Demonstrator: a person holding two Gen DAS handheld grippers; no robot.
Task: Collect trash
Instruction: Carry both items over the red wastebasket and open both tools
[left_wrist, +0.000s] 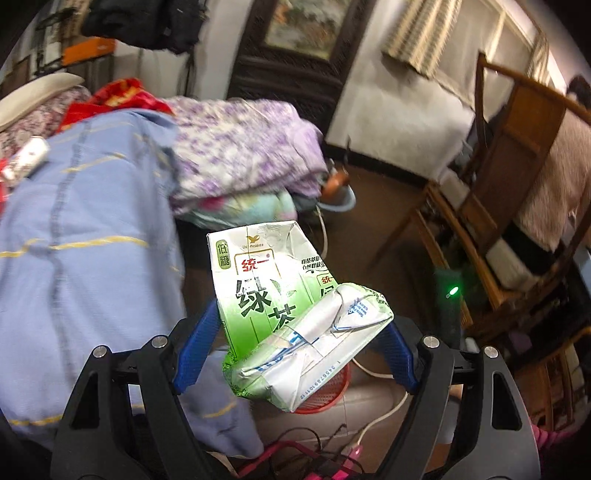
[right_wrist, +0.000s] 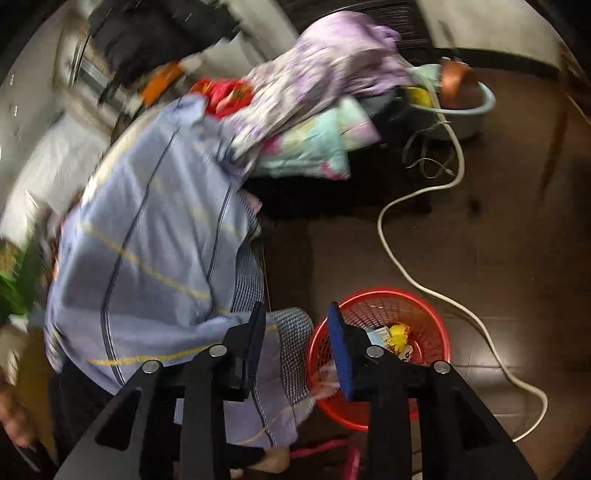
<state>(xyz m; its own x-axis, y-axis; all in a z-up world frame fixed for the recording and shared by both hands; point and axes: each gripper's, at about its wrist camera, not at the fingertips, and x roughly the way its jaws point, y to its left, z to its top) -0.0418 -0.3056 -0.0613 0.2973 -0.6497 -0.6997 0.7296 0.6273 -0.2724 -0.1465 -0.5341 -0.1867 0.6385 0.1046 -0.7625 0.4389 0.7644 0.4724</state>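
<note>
Left tongs (left_wrist: 299, 325) clamped on my crushed green tea carton (left_wrist: 291, 314), right over the red basket (right_wrist: 424, 314) | right tongs (right_wrist: 295, 325) apart, nothing between, beside the basket's rim

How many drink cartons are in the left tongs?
2: an upright green tea carton and a crushed carton lying across its front. More may be hidden behind.
</note>
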